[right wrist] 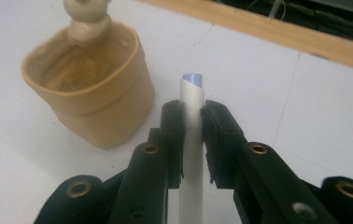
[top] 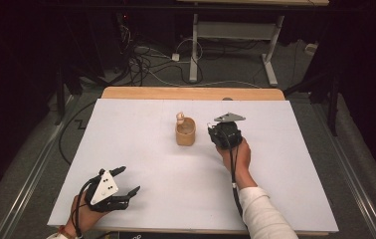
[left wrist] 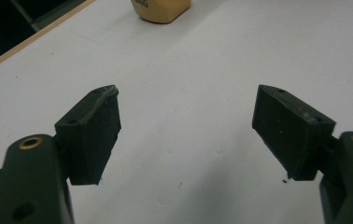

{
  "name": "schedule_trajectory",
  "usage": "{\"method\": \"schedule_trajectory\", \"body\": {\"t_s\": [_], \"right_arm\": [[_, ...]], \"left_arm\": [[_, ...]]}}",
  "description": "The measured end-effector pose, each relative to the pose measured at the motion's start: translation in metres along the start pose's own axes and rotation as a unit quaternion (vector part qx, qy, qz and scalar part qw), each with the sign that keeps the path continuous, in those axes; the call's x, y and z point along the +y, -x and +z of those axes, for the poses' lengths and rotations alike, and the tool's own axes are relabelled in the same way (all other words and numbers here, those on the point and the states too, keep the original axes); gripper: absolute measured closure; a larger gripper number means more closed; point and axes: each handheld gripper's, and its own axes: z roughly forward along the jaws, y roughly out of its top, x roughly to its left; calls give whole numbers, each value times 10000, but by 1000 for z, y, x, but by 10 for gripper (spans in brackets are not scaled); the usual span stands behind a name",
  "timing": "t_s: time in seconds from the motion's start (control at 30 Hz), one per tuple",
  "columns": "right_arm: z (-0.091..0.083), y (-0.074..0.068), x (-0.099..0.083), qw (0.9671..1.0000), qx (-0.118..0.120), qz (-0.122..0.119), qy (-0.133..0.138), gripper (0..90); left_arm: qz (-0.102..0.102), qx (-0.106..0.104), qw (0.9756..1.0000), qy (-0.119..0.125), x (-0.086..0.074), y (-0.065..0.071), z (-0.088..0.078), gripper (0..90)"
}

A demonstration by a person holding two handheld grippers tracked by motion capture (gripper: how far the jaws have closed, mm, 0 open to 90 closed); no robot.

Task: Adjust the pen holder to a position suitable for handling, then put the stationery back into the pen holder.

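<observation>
A tan pot with a small pale figure on its rim stands mid-table, also seen as the pot and, at the top edge, the pot. My right gripper sits just right of it, shut on a white rolled paper tube that pokes up between the jaws. At the front left of the table my left gripper rests, its jaws wide apart over bare white surface; its fingers hold nothing.
A white sheet covers the wooden table. Behind the table lie floor cables and a desk frame's legs. Dark surroundings flank both sides.
</observation>
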Motion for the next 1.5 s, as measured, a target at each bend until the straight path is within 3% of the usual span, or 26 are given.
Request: {"method": "schedule_trajectory", "body": {"t_s": [0.43,0.77,1.13,1.5], "right_arm": [[-30,12,-3,9964,172,-26,832,788],[-46,16,-5,9894,198,-117,1433,789],[-56,14,4,9841,278,-218,1743,788],[-69,7,27,9791,432,-306,1965,788]], "left_arm": [[16,39,10000,18,-1,-3,1,227],[-41,104,9999,75,0,-6,1,227],[-49,109,9999,92,1,-7,1,227],[-19,91,9999,104,1,-6,1,227]]}}
